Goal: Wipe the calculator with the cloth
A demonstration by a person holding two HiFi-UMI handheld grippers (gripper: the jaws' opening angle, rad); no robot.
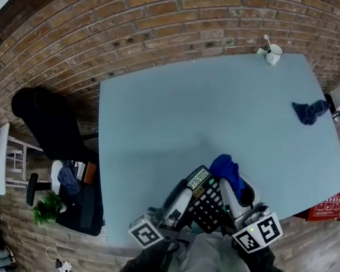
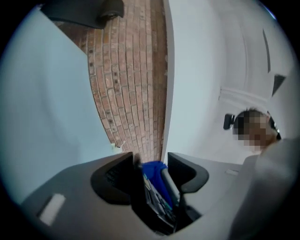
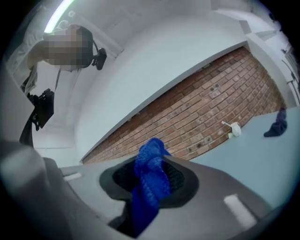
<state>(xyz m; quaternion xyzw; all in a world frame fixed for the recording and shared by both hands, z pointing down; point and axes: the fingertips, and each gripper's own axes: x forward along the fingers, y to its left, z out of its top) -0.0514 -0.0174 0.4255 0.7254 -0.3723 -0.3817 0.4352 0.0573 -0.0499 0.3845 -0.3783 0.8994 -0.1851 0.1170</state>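
Observation:
A black calculator (image 1: 205, 200) with a green-lit display is at the near edge of the pale blue table (image 1: 195, 104). My left gripper (image 1: 183, 197) lies along its left side. In the left gripper view the calculator (image 2: 157, 201) stands edge-on between the jaws of the left gripper (image 2: 152, 169), against the left jaw with a gap to the right one. My right gripper (image 1: 234, 188) is shut on a bunched bright blue cloth (image 1: 226, 168), which rests at the calculator's far right corner. In the right gripper view the cloth (image 3: 149, 187) fills the right gripper (image 3: 151, 174).
A second, darker blue cloth (image 1: 309, 112) lies at the table's far right, and a white cup (image 1: 274, 53) stands at the far edge. A brick wall (image 1: 165, 14) runs behind. A black office chair (image 1: 46, 118) and a plant (image 1: 47, 207) stand left of the table.

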